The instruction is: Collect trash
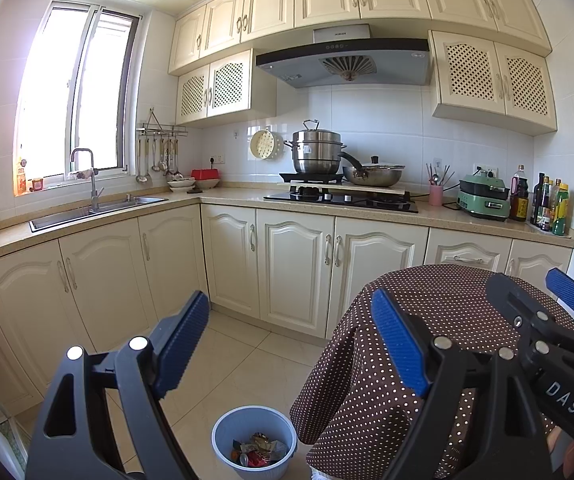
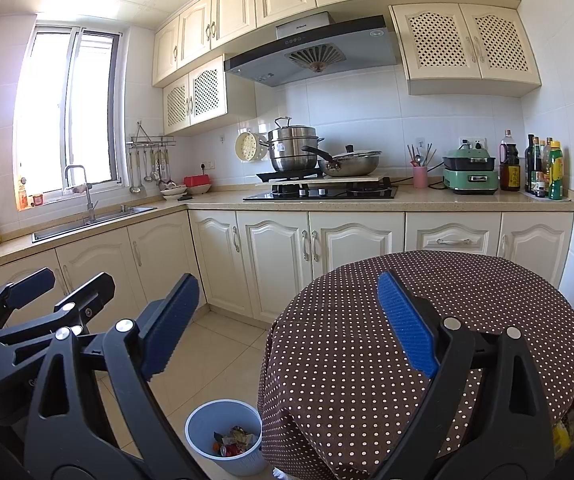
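Left gripper point(image 1: 291, 344) and right gripper point(image 2: 289, 324) both spread wide, empty, above the table point(image 2: 367, 360). Bin point(image 2: 223, 436) of trash point(image 2: 233, 442) just left of the table.

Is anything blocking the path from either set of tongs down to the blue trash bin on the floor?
Nothing visible does. The blue bin stands open on the floor beside the dotted tablecloth, wrappers already inside. Left tongs and right tongs are both open and empty above it.

Blown-out window point(image 1: 75, 96) glare, sharp, fisheye-bent edges
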Available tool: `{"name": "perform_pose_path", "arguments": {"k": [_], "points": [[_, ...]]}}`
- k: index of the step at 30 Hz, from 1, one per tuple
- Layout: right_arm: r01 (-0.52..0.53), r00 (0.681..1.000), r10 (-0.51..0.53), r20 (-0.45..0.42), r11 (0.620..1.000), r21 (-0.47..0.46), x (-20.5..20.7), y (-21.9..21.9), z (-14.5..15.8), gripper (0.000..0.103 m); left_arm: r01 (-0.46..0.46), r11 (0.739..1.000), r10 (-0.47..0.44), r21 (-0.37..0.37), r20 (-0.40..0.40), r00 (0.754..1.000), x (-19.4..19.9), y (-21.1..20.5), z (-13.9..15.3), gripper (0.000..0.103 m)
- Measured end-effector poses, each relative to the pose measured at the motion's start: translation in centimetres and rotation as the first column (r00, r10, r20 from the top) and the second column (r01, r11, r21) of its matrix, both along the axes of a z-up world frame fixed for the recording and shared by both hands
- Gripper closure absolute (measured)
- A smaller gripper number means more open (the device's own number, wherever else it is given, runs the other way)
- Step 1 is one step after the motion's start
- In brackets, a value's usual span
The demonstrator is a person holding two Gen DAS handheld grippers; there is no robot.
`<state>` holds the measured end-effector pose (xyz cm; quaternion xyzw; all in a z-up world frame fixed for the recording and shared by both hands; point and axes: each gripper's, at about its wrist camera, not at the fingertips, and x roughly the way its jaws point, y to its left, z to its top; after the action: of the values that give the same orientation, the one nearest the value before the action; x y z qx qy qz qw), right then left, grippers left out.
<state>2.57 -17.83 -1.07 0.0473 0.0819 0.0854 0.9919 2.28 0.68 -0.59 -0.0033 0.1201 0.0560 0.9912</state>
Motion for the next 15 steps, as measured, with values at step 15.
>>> {"name": "perform_pose_path", "arguments": {"k": [15], "points": [[0.000,1.000,0.000,-0.003,1.000,-0.001,0.02,0.29,-0.05,0.013,0.000,1.000,0.000,0.000,-0.003,1.000,-0.05,-0.17,-0.20,0.021]]}}
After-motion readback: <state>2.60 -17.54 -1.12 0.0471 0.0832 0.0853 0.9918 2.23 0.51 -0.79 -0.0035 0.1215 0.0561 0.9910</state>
